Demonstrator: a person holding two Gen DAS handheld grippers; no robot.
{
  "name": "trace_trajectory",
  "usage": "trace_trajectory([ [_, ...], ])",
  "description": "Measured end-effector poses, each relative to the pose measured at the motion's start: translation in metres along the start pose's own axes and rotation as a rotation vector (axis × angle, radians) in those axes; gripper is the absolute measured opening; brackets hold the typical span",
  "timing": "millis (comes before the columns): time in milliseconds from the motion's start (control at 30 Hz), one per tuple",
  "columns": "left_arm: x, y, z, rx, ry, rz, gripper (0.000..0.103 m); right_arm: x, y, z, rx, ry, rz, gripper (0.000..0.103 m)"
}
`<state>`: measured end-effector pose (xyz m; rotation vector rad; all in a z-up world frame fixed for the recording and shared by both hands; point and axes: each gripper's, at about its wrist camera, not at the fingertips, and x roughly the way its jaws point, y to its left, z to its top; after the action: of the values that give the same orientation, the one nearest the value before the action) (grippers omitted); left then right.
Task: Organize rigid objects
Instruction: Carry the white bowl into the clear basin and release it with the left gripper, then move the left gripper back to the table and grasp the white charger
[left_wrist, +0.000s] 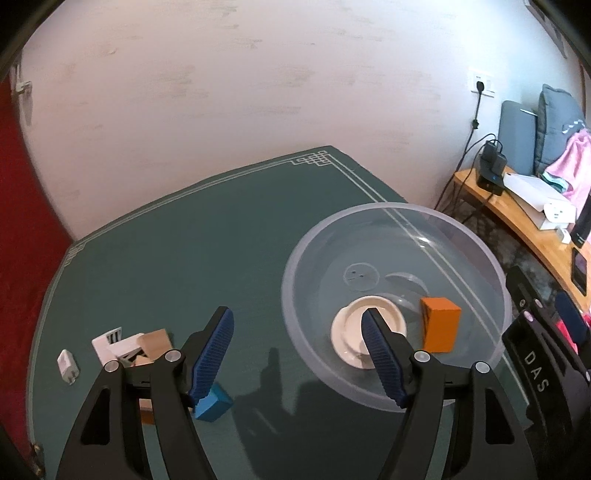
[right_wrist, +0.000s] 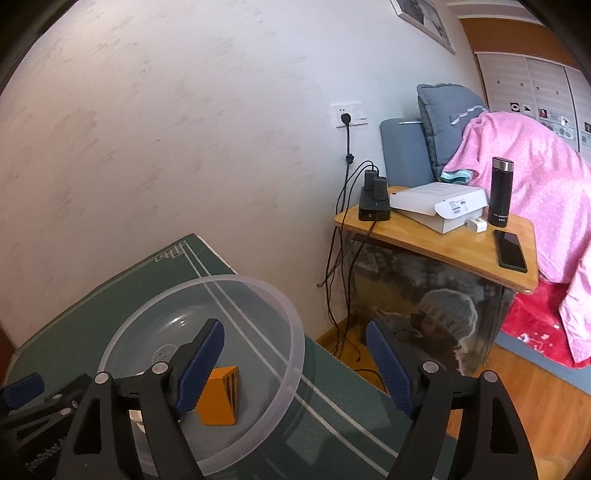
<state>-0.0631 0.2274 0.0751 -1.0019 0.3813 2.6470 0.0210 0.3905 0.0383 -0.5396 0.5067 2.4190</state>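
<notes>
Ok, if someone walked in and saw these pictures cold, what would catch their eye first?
Probably the big clear plastic bowl on the green table mat, holding a bright orange box beside a white dish. Next, the cluster still out on the mat at the left: a blue block, small cartons and a white charger. Off the table, a pink blanket glows behind the wooden side table.

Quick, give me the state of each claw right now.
Left claw: open, holding nothing, over the table near the clear bowl.
Right claw: open, holding nothing, above the bowl's rim.
</notes>
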Motion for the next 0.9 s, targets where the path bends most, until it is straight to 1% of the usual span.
trace_trajectory([
  [400, -0.009, 0.026, -0.012, -0.045, 0.005, 0.055, 0.073, 0.001, 0.004, -0.003, -0.016, 0.018, 0.021, 0.083],
  [900, -0.021, 0.048, -0.027, -0.078, 0.008, 0.101, 0.074, -0.001, 0.008, -0.005, -0.034, 0.026, 0.043, 0.084],
])
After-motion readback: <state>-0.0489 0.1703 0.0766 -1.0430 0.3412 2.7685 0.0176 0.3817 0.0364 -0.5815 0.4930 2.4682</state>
